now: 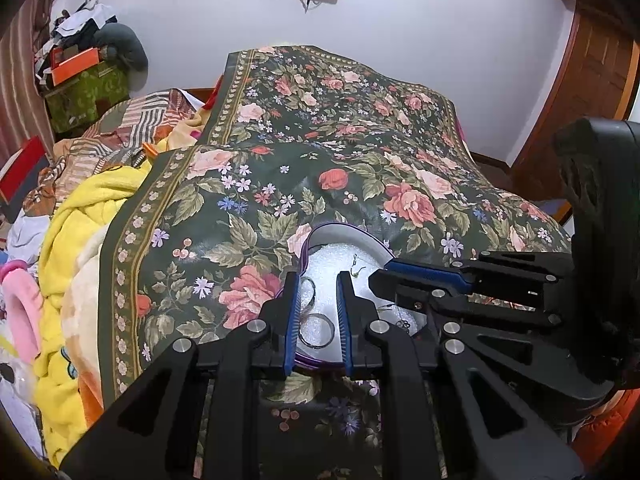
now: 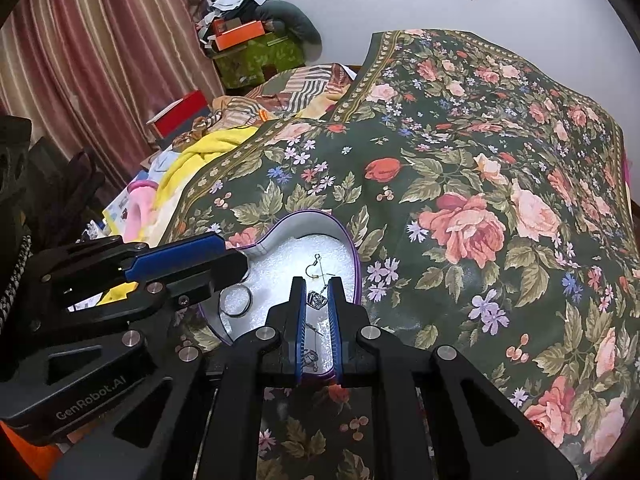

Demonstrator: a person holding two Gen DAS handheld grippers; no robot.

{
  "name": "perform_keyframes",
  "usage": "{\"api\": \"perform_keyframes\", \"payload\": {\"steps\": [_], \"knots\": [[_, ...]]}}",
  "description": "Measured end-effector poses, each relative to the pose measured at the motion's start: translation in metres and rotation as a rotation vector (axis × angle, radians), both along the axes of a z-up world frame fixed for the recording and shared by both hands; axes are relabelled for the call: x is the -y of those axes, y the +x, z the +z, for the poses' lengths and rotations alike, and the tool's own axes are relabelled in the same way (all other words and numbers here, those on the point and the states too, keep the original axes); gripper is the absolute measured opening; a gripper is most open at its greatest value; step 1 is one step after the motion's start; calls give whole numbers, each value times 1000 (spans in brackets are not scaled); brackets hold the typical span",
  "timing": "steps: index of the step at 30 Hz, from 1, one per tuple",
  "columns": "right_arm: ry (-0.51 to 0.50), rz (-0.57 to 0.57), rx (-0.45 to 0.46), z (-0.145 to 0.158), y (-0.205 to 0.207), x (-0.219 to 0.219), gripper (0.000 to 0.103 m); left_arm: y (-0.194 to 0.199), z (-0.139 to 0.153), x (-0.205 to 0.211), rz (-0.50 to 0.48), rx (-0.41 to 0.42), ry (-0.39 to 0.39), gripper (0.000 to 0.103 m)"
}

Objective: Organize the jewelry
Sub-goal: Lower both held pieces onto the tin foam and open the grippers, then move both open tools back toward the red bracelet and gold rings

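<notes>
A heart-shaped box with a purple rim (image 1: 320, 229) (image 2: 308, 213) and white foam lining lies on a floral bedspread. Inside are a dark ring (image 1: 317, 331) (image 2: 237, 300), hook earrings (image 1: 357, 267) (image 2: 316, 266) and a silver pendant piece (image 2: 317, 300). My left gripper (image 1: 318, 280) hovers over the box's left side, jaws apart, with the ring below between them. My right gripper (image 2: 317, 282) is over the box's near part, jaws narrowly apart around the silver pendant; contact is unclear. It also shows in the left wrist view (image 1: 384, 276).
The dark green floral bedspread (image 1: 360, 140) (image 2: 480, 160) covers the bed. Yellow and patterned blankets (image 1: 80, 220) are heaped on the left. Boxes and clutter (image 2: 248, 36) stand by the striped curtain (image 2: 100, 40). A wooden door (image 1: 592, 80) is at right.
</notes>
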State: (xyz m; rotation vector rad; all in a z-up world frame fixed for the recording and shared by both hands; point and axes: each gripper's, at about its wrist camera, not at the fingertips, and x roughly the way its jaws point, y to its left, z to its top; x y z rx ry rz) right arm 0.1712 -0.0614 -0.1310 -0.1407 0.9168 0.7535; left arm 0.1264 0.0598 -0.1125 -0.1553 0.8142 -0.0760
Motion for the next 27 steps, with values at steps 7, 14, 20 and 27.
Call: {"api": "perform_keyframes", "payload": {"steps": [7, 14, 20, 27], "knots": [[19, -23, 20, 15, -5, 7, 17, -5, 10, -3, 12, 13, -2, 15], [60, -67, 79, 42, -16, 24, 36, -15, 27, 1, 12, 39, 9, 16], [67, -110, 130, 63, -28, 46, 36, -27, 44, 8, 10, 71, 22, 26], [53, -191, 175, 79, -38, 86, 38, -42, 61, 23, -20, 107, 42, 28]]}}
